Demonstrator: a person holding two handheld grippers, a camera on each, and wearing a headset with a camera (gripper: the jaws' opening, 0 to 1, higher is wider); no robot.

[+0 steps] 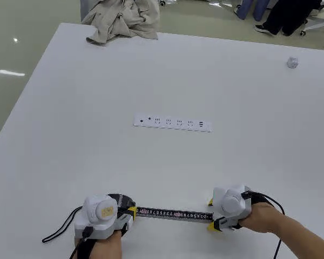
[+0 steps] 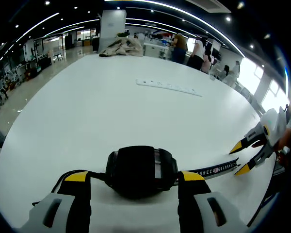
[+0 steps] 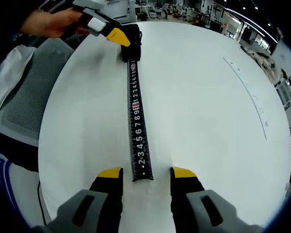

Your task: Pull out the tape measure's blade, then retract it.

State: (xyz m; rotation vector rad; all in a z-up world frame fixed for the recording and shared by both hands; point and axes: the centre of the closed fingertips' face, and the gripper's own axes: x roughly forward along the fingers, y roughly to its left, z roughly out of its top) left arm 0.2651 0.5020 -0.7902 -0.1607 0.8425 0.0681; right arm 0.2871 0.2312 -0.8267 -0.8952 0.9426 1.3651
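On our left, the left claw [image 2: 135, 177] is clamped on the case [image 2: 141, 167], one jaw against each side, holding it down on the table [image 1: 205, 81]. From the case the blade [image 3: 137, 111] runs out flat to the right, numbers up, straight toward the right claw [image 3: 146, 173]. That claw has its jaws apart. The blade's end lies between the two yellow tips and, as far as we can tell, touches neither.

We judge the pull-out to be done, or at least partly done, since a stretch of blade is out of the case. The retraction is left. With the right claw gripping nothing, we think the blade could run back into the case once released.
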